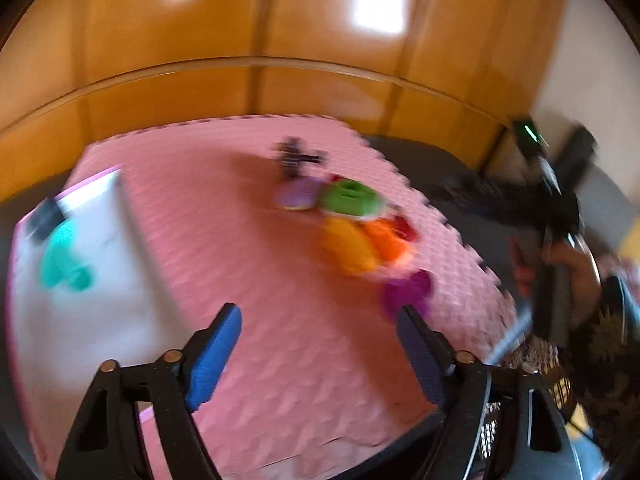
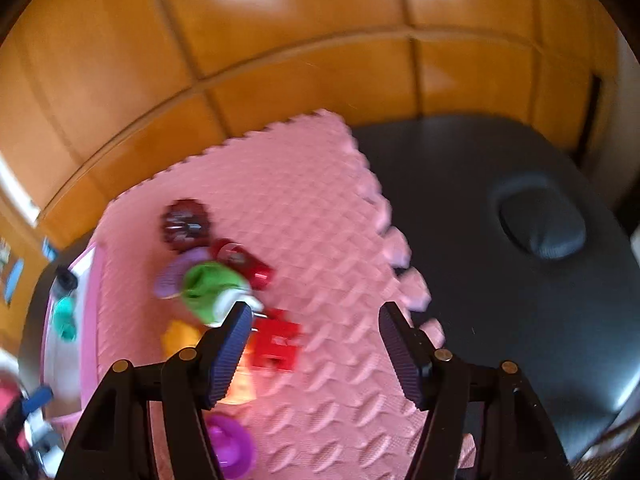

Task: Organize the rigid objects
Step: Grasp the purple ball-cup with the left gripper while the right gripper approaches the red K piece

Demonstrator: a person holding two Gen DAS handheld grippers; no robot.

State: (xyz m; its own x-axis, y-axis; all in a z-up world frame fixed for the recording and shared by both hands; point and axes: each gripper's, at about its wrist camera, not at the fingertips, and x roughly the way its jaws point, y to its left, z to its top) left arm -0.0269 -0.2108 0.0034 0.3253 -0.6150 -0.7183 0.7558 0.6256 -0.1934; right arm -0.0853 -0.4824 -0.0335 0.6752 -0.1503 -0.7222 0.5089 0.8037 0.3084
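Wood-panelled wall (image 1: pixel 280 20) runs behind everything, amber, with bright window glare on it. In front of it, a dark grey padded table (image 2: pixel 480 184) with an oval recess in its top.

Pink foam mat (image 1: pixel 248 264), puzzle-edged, lies on the table and serves as my landmark. It covers most of the tabletop and leaves bare grey surface beyond its toothed right edge.

White tray with pink rim (image 1: pixel 100 280) sits along the mat's left edge. Inside it is a teal object (image 1: pixel 64 264) and, at the tray's far end, something small and dark. Blur hides what these are.

A cluster of rigid toys rests on the mat, toward its right side and well apart from the tray. Green ring-shaped piece (image 1: pixel 350 196) is at the far end of the cluster, with a pale lilac piece (image 1: pixel 298 196) just beside it. A yellow piece (image 1: pixel 350 248) and an orange piece (image 1: pixel 386 242) touch each other nearer in. A magenta piece (image 1: pixel 406 292) is nearest. A red block (image 2: pixel 278 338) lies beside the green one. A dark red round item (image 2: pixel 185 222) lies farthest back on the mat.

Left gripper (image 1: pixel 320 344): fingers spread wide over bare mat, nothing between them.

Right gripper (image 2: pixel 314 344): fingers likewise apart, empty, over the mat beside the red block; whether the left pad touches the green piece, cannot tell.

Both views are motion-blurred.
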